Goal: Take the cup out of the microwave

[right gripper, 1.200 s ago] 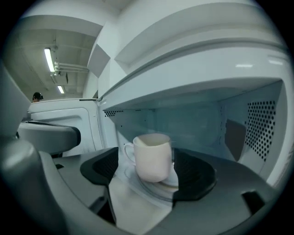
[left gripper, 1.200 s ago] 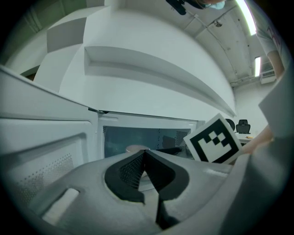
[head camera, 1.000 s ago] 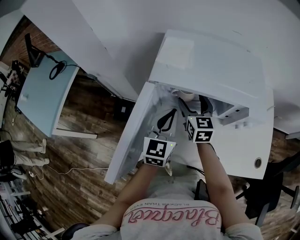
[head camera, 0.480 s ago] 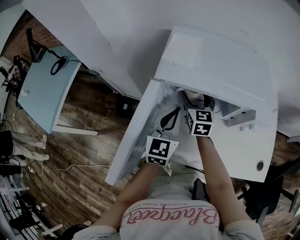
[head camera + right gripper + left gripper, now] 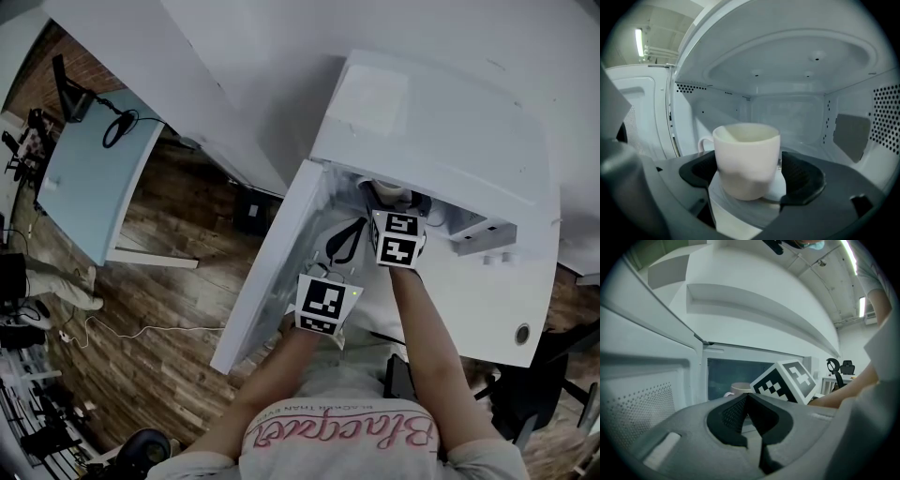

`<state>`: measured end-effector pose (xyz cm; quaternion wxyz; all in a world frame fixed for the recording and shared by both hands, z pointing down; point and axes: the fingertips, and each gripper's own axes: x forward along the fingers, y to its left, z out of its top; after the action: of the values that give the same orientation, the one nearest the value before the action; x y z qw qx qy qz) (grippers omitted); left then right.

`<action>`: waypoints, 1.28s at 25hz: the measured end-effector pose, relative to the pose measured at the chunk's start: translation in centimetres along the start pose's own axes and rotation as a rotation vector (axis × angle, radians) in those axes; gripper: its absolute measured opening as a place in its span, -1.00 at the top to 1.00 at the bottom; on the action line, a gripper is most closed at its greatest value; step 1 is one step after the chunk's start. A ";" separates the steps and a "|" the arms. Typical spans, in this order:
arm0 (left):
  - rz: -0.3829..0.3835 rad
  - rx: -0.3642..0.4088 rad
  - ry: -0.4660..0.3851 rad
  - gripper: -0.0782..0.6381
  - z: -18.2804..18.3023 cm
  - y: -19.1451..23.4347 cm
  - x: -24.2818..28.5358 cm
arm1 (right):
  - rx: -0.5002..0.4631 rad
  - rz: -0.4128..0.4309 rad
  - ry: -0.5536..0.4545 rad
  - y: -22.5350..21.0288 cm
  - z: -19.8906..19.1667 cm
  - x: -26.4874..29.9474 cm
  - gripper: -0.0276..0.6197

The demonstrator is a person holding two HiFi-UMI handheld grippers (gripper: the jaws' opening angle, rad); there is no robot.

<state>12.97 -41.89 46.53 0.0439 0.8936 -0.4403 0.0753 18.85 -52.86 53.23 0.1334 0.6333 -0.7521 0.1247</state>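
Lighting: cool, flat, rather dim in all views. Source: ceiling strip lights (image 5: 639,41), glaring white in both gripper views. Shadows: soft, faint. Distortion: strong fisheye bend; black corners on gripper views. Focus: cup (image 5: 746,159) slightly soft, nearest foreground blurred.

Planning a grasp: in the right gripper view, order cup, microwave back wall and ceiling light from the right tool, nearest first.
1. cup, between the jaws of the right tool, which have just been opening.
2. microwave back wall, behind the cup.
3. ceiling light, upper left, outside.
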 end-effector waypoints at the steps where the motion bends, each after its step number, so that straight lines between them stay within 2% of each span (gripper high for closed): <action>1: 0.000 0.001 0.001 0.77 -0.1 0.0 0.0 | 0.003 -0.006 0.008 -0.1 0.0 0.1 -0.39; 12: 0.013 -0.002 0.002 0.77 0.0 0.6 -0.2 | -0.023 0.023 0.074 0.0 -0.6 0.4 -0.37; 32: -0.001 0.006 0.008 0.77 -0.5 -0.3 -1.2 | -0.047 -0.018 0.023 -2.2 -0.8 -2.3 -0.37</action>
<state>12.47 -40.70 46.80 0.0431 0.8937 -0.4393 0.0803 21.44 -50.84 53.17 0.1578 0.6355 -0.7473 0.1131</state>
